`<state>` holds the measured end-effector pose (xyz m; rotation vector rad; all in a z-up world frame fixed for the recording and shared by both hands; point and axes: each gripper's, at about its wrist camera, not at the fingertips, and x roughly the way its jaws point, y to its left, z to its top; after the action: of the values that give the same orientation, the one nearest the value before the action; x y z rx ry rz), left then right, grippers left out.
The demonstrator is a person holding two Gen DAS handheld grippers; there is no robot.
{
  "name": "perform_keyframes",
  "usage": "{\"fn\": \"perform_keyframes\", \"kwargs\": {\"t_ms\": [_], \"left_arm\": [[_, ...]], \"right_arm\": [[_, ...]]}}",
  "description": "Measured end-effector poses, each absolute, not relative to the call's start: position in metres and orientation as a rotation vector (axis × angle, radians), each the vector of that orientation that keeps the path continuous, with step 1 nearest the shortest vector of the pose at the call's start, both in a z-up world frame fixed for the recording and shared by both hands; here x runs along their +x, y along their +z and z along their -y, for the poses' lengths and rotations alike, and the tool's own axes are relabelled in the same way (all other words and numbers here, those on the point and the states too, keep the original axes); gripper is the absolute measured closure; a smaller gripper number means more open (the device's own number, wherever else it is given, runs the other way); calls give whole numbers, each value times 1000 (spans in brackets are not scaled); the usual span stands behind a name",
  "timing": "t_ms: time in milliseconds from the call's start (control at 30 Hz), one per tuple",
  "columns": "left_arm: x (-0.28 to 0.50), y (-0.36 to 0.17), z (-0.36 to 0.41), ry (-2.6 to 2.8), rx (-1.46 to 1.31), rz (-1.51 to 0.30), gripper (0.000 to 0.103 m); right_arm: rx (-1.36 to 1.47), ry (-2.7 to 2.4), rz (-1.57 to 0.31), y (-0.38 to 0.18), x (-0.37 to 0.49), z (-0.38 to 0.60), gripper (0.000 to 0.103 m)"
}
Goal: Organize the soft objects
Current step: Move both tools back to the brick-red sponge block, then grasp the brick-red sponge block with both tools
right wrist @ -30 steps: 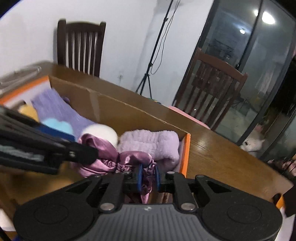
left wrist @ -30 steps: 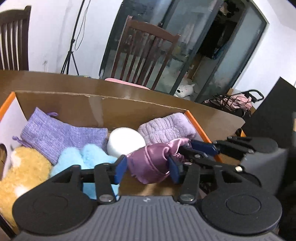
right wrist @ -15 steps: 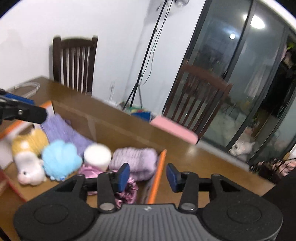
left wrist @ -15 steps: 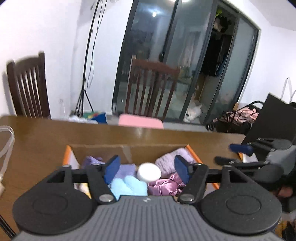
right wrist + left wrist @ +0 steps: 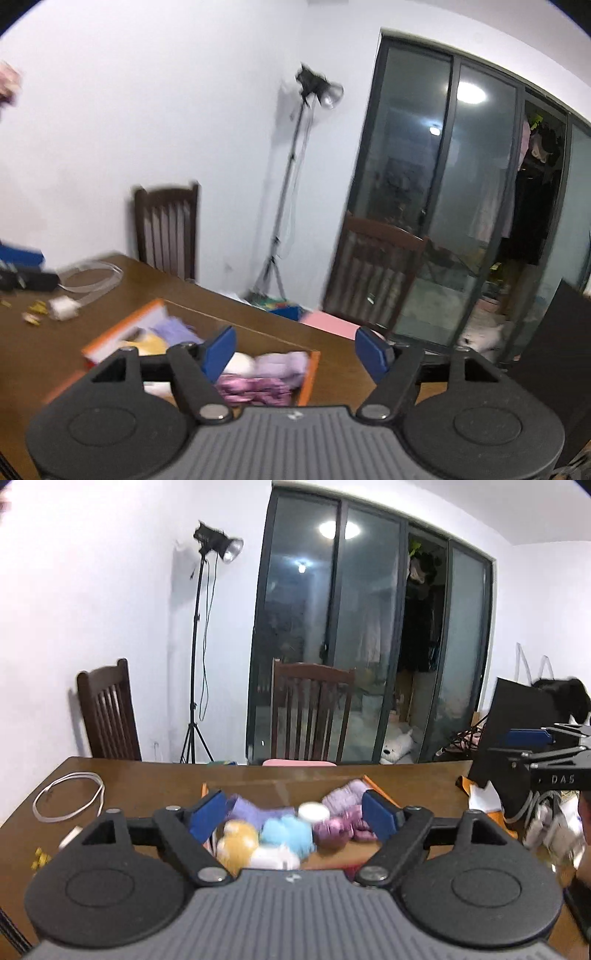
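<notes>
We held the left gripper (image 5: pixel 293 814) and right gripper (image 5: pixel 296 349) above the box (image 5: pixel 308 373) of soft things — jaws just opened wide, both empty.

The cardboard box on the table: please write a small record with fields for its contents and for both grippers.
container: cardboard box on wooden table
contents: purple satin scrunchie, lilac fuzzy cloth, white round puff, blue fluffy item, yellow plush, lavender pouch
left gripper: open, empty, jaws just opening
right gripper: open, empty, jaws just opening
beside box: white cable
</notes>
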<state>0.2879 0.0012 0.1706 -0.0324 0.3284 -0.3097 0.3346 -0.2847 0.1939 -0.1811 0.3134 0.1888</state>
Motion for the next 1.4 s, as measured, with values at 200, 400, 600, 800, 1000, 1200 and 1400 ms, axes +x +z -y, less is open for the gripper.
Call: {"fn": "perform_keyframes", "kwargs": {"t_ms": [200, 400, 600, 800, 1000, 1200, 1400], "left_arm": [[199, 111, -9, -284, -13, -301, 11], [150, 58, -20, -258, -42, -441, 9], [164, 39, -33, -227, -81, -511, 9], [205, 31, -30, -182, -63, -461, 1], [291, 17, -16, -93, 22, -522, 1], [332, 5, -10, -69, 20, -556, 7], [304, 2, -5, -148, 55, -565, 33]], "right_arm": [[-131, 275, -209, 123, 231, 269, 19], [11, 342, -340, 52, 169, 263, 18], [16, 289, -424, 22, 165, 261, 18], [59, 272, -422, 17, 177, 259, 18], [62, 271, -452, 12, 201, 251, 18], [58, 271, -462, 11, 217, 251, 18], [65, 285, -449, 17, 237, 250, 18]]}}
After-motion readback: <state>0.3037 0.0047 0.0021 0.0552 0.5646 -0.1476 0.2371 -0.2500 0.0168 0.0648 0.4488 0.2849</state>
